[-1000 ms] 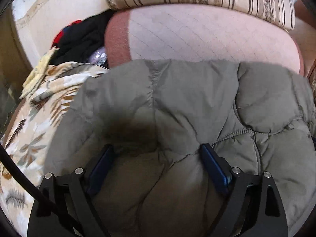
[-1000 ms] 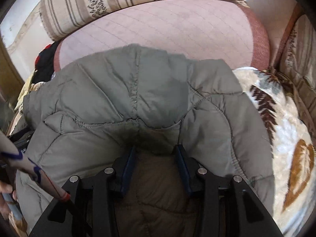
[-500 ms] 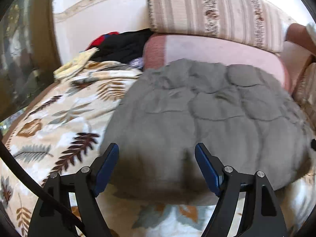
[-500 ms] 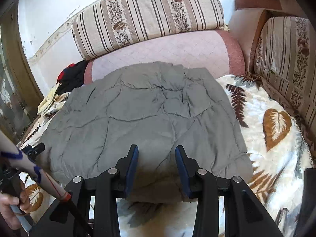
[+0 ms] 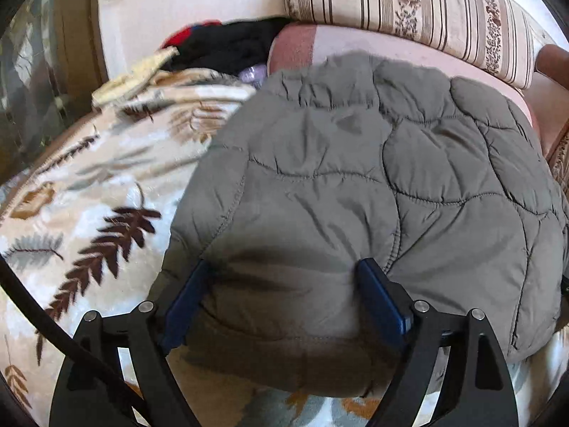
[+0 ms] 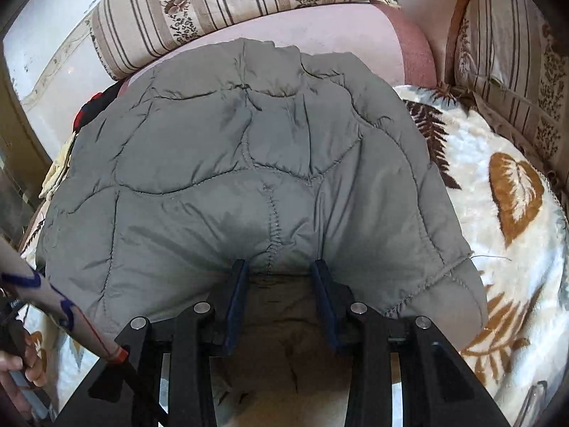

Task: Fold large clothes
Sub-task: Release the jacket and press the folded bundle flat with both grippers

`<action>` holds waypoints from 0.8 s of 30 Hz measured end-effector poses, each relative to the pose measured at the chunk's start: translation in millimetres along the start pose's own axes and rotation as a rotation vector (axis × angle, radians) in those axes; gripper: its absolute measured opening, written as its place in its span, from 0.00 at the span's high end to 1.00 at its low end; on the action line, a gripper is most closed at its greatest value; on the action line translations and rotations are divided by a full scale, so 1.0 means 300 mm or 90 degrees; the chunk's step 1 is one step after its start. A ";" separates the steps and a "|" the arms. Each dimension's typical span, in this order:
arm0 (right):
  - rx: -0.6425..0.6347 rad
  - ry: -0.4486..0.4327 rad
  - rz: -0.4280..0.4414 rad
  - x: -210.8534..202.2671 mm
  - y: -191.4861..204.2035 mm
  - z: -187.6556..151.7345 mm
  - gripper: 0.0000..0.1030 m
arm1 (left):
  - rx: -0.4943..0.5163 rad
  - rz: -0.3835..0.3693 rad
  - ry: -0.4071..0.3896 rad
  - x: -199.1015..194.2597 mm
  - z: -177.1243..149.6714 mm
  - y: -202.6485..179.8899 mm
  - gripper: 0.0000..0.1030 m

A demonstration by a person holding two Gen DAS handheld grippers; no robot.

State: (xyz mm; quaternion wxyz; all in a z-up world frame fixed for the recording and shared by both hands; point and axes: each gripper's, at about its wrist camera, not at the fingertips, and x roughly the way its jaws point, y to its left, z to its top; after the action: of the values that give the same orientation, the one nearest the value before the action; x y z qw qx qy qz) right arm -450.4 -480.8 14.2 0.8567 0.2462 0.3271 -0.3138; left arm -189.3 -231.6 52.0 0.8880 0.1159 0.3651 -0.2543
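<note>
A grey-green quilted jacket [image 5: 373, 185] lies folded on a leaf-patterned blanket [image 5: 89, 192] on a sofa; it also fills the right wrist view [image 6: 249, 163]. My left gripper [image 5: 284, 284] is open, its blue pads [image 5: 185, 302] straddling the jacket's near left edge. My right gripper [image 6: 281, 277] is open at a narrower gap, its pads [image 6: 236, 295] either side of the jacket's near hem, with the fabric bulging between them.
Striped cushions [image 6: 231, 3] and a pink seat back [image 6: 320, 28] lie behind the jacket. A pile of black and red clothes [image 5: 220, 42] sits at the back left. Another striped cushion [image 6: 512, 71] stands at the right. A hand [image 6: 21, 366] holds the other gripper at lower left.
Both grippers pulled back from the jacket half a second ago and have now moved in again onto its near edge. The jaws stay open.
</note>
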 end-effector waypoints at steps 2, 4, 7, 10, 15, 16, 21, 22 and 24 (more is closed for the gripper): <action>0.007 -0.005 0.000 -0.016 -0.001 0.003 0.64 | -0.007 0.011 -0.039 -0.056 0.007 -0.011 0.21; 0.023 -0.043 0.002 -0.087 0.015 0.015 0.64 | -0.014 -0.006 -0.088 -0.124 0.023 -0.018 0.22; -0.032 -0.154 0.001 -0.196 0.096 0.034 0.64 | -0.006 -0.039 -0.140 -0.183 0.041 -0.063 0.22; -0.061 -0.150 0.064 -0.189 0.183 0.018 0.64 | 0.038 -0.071 -0.116 -0.156 0.018 -0.155 0.22; -0.104 -0.086 0.043 -0.070 0.238 -0.027 0.64 | 0.087 -0.047 -0.090 -0.081 -0.016 -0.226 0.21; -0.098 -0.072 0.049 -0.053 0.232 -0.029 0.64 | 0.089 -0.046 -0.088 -0.080 -0.019 -0.232 0.21; -0.076 -0.066 0.072 -0.053 0.192 -0.031 0.64 | 0.103 -0.032 -0.096 -0.084 -0.035 -0.247 0.21; -0.063 -0.075 0.084 -0.073 0.178 -0.026 0.64 | 0.103 -0.032 -0.096 -0.083 -0.035 -0.243 0.21; -0.046 -0.099 0.081 -0.108 0.159 -0.019 0.64 | 0.101 -0.034 -0.095 -0.083 -0.036 -0.244 0.21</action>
State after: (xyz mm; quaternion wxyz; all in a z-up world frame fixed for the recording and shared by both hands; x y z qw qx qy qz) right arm -438.4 -432.4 44.0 0.9061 0.2099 0.2542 -0.2653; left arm -249.9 -279.9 60.5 0.8936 0.1572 0.2797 -0.3139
